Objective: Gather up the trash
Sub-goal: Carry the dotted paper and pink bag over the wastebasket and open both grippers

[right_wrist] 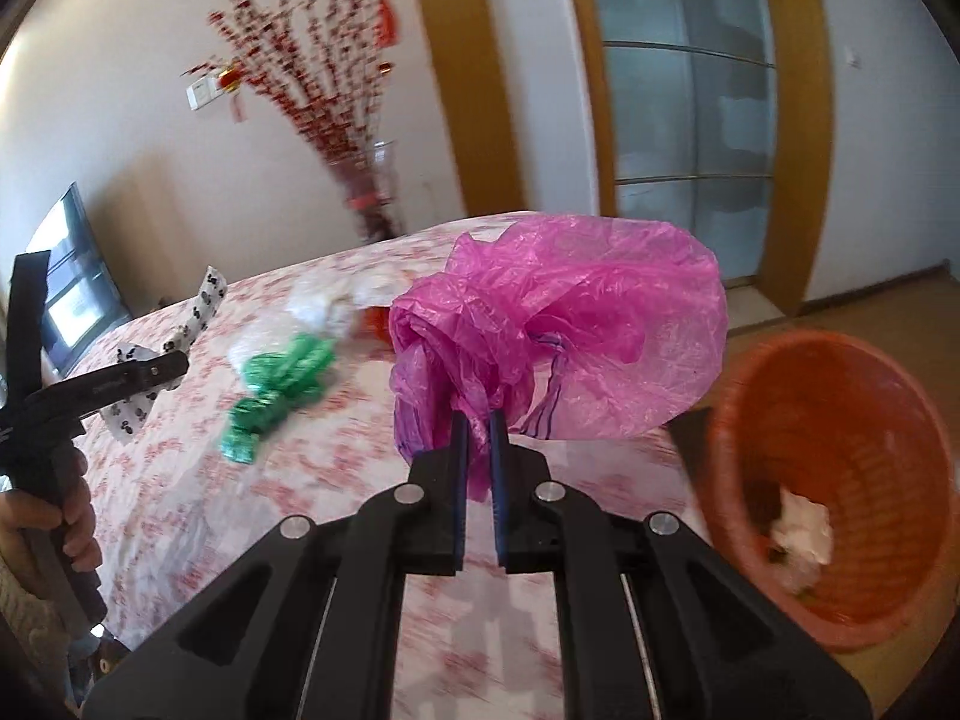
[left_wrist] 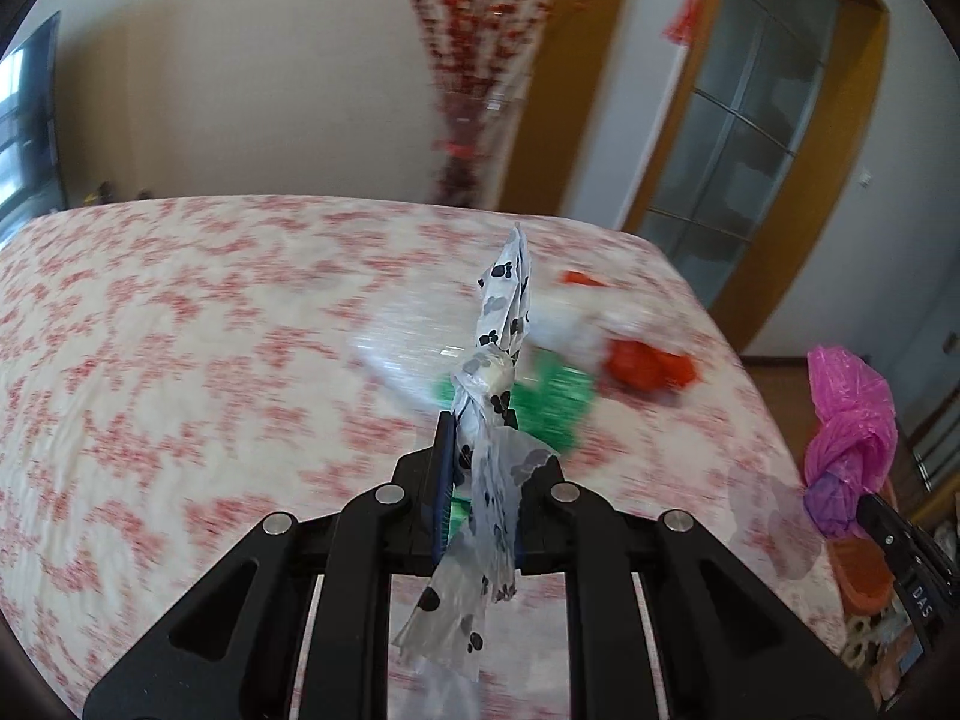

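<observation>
My left gripper is shut on a knotted clear plastic bag with black paw prints, held above the bed; the same bag and left gripper show at the left of the right wrist view. My right gripper is shut on a crumpled pink plastic bag, also seen as the pink bag at the right of the left wrist view. On the bed lie a green wrapper, white crumpled paper and a red-orange piece.
The bed has a white sheet with red flowers. An orange basket with white paper inside stands on the floor off the bed's right side. A vase of red branches and a glass door are behind. A person's hand holds the left gripper.
</observation>
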Demonstrator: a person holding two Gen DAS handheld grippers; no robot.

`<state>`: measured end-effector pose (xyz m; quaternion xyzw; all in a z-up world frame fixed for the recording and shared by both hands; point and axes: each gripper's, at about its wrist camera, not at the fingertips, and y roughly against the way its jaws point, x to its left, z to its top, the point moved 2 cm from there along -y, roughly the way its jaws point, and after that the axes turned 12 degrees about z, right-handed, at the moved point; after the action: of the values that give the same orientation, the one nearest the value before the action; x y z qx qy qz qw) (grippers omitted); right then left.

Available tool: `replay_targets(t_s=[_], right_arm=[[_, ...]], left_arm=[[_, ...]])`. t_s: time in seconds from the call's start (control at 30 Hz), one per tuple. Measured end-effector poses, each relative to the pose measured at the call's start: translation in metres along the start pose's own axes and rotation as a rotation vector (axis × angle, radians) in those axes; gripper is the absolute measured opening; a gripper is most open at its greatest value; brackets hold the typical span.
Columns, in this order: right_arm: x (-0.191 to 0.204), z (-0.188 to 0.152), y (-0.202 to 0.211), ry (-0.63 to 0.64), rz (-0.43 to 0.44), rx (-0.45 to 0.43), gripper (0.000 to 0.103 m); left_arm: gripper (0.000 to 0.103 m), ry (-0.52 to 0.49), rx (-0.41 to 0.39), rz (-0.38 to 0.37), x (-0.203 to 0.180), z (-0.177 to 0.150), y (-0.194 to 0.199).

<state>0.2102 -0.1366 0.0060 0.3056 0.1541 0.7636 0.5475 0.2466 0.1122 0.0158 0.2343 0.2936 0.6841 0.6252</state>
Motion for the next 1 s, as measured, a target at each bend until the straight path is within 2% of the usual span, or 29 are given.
replay_targets(t_s=[0.37, 0.63, 1.0], right_arm=[[-0.070, -0.021, 0.058, -0.101, -0.123, -0.050, 0.008], [-0.103, -0.034, 0.085, -0.109, -0.230, -0.088, 0.008], [-0.143, -0.050, 0.099, -0.174, -0.273, -0.080, 0.008]], left_arm=[[0.014, -0.108, 0.011, -0.152, -0.093, -0.017, 0.010], [0.014, -0.177, 0.008, -0.238, -0.152, -0.031, 0.021], [0.014, -0.258, 0.040, -0.301, -0.216, -0.052, 0.022]])
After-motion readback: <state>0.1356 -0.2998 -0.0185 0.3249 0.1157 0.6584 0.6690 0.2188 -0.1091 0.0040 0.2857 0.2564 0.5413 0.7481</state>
